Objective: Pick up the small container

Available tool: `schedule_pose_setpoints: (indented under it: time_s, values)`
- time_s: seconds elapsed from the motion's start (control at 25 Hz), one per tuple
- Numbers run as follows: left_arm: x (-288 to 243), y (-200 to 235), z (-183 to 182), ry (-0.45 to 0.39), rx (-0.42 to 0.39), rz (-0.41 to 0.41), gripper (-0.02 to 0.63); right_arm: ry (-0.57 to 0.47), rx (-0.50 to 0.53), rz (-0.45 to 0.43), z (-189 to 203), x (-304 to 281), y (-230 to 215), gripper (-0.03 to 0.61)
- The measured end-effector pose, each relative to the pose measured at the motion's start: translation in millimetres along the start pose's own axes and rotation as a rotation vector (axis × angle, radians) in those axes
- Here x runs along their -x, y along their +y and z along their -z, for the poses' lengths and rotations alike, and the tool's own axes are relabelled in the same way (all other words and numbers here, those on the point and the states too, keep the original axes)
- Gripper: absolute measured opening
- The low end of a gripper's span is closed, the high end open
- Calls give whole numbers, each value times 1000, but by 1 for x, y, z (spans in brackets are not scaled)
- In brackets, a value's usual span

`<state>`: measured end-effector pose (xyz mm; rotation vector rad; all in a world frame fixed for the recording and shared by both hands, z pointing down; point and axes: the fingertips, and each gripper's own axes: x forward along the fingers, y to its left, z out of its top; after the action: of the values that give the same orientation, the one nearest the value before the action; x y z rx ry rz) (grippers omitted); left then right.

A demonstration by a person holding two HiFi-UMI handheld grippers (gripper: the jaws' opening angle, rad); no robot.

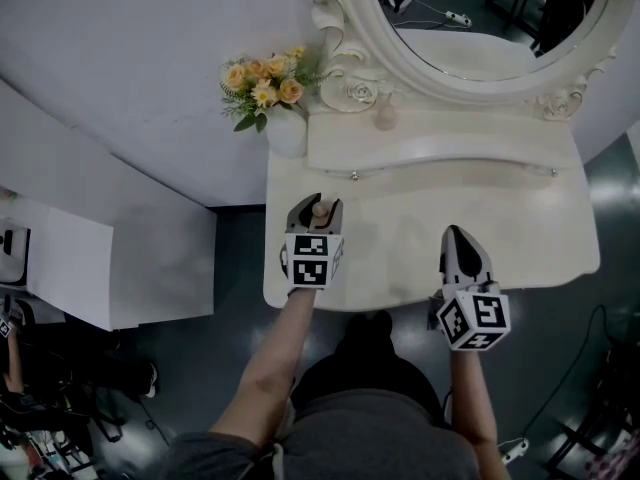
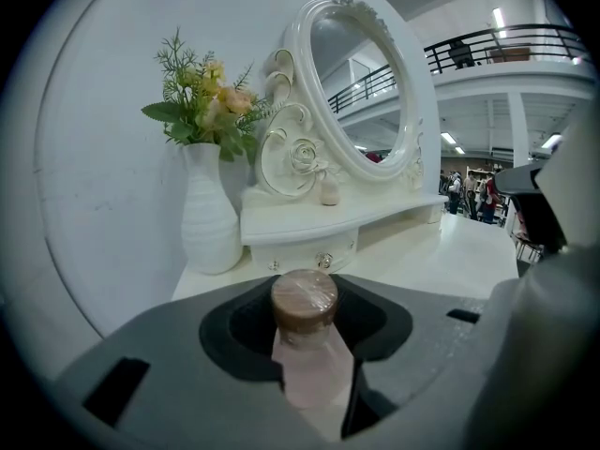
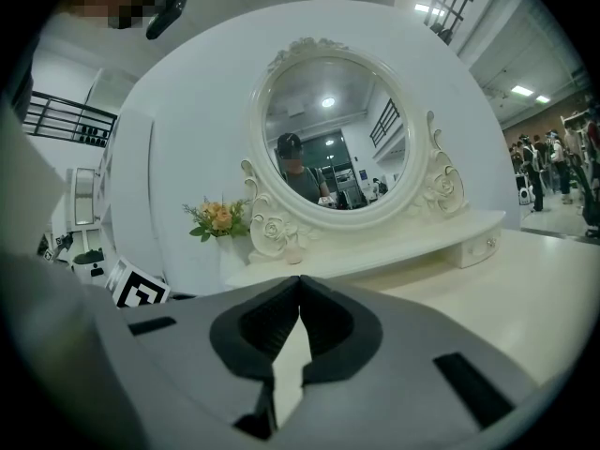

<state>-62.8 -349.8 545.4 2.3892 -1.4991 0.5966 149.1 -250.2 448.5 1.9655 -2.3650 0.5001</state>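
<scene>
— Where are we standing with the small container (image 2: 304,302)?

— We are seeing it between the jaws of the left gripper (image 1: 319,203), near the front left part of the dressing table (image 1: 520,230). It is sitting upright, with its brown cap in the hollow of the jaws and its pale pink body filling the gap below.

— So are we gripping it, or only framing it?

— We are judging it as gripped. The jaws are drawn in to the width of the body, and the left one is lying flush against it. Lower on the right we are noticing a thin dark sliver, so we are not calling the hold a firm one yet.

— And is it lifted?

— We are not seeing that. From the head view it looks to be standing on the tabletop, though its base is hidden behind the jaws. The reach and the closing look done; the raising is what we are counting as left.

— What is the other hand doing?

— The right gripper (image 1: 456,236) is hanging over the front right of the table, jaws together, tips meeting, with nothing between them.

— Anything crowding us?

— No. The vase of flowers (image 1: 284,128) is standing well apart at the back left corner, so we are expecting a straight lift to go free.
</scene>
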Motion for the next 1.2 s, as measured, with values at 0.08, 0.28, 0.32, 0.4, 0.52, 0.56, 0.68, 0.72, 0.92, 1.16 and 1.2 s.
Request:
schedule_pose_setpoints:
  time_s: [0.08, 0.28, 0.32, 0.4, 0.52, 0.56, 0.68, 0.72, 0.92, 1.16, 1.2]
  values:
    - [0, 0, 0, 1, 1, -6, 150, 0, 0, -1, 0, 0, -1, 3]
    - [2, 3, -1, 3, 21, -26, 132, -1, -3, -2, -2, 1, -3, 3]
    - [2, 3, -1, 6, 27, -28, 129, -1, -4, -2, -2, 1, -4, 3]
    - [4, 3, -1, 10, 38, -27, 126, -3, -6, 0, -2, 2, -5, 3]
    - [8, 4, -3, 7, 44, -26, 120, -5, -8, -1, -2, 2, -5, 3]
    - [10, 4, -3, 5, 42, -26, 119, -6, -9, -2, -2, 2, -5, 3]
    - [15, 4, -7, -2, 39, -23, 117, -6, -12, -2, -2, 2, -7, 3]
    - [17, 3, -8, -4, 35, -21, 115, -6, -14, -3, -1, 2, -6, 3]
    - [30, 3, -27, -34, -8, -13, 114, -11, -14, -15, -3, 1, -2, 3]
    - [45, -3, -60, -85, -21, 14, 114, -21, -13, -23, -5, 2, 2, 3]
    - [47, -5, -66, -93, -26, 18, 114, -22, -13, -23, -5, 2, 3, 3]
